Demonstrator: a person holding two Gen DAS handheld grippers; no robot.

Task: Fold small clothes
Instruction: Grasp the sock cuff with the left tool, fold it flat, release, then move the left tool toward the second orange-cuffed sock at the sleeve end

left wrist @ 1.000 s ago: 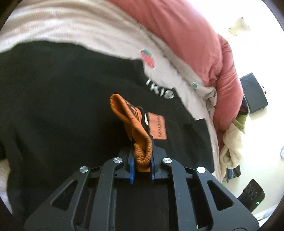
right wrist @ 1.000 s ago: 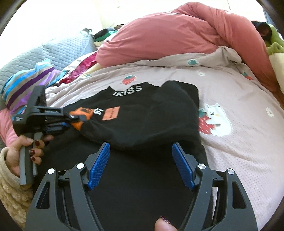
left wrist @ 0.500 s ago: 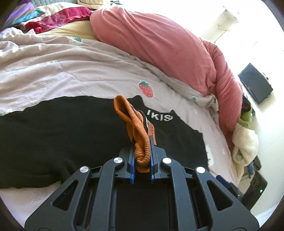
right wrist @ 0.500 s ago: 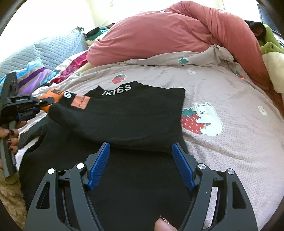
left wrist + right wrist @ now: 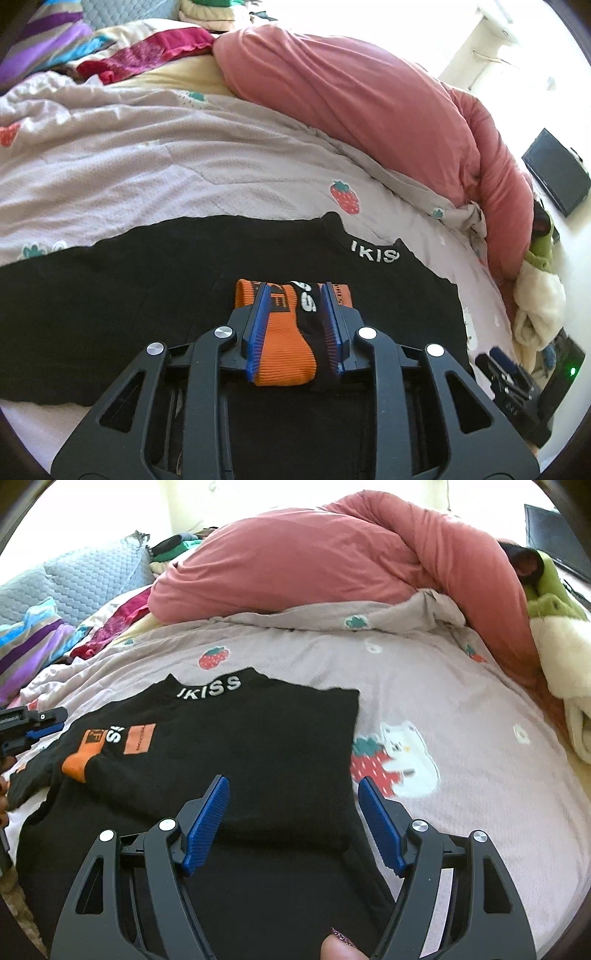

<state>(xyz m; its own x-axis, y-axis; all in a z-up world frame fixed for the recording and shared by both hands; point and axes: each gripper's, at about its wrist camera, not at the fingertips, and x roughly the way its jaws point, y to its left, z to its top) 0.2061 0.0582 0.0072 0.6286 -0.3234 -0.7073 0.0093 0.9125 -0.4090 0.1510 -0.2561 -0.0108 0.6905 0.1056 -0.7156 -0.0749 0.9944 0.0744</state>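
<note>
On the strawberry-print bedspread (image 5: 461,686) the black sweater (image 5: 258,746) lies near, both sleeves seemingly folded in. Left gripper (image 5: 293,325) is opening off the orange cuff (image 5: 284,347); right gripper (image 5: 293,823) gapes empty. Bottom fold remains.

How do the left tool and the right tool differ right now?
The left tool has the sweater's orange cuff between its fingers, its jaws opening; the right tool has nothing between its fingers. The left tool's gap is narrow; the right tool's is wide. The left sits at the sleeve end; the right hovers over the black sweater body. Both have blue pads and point down at the bed.
</note>
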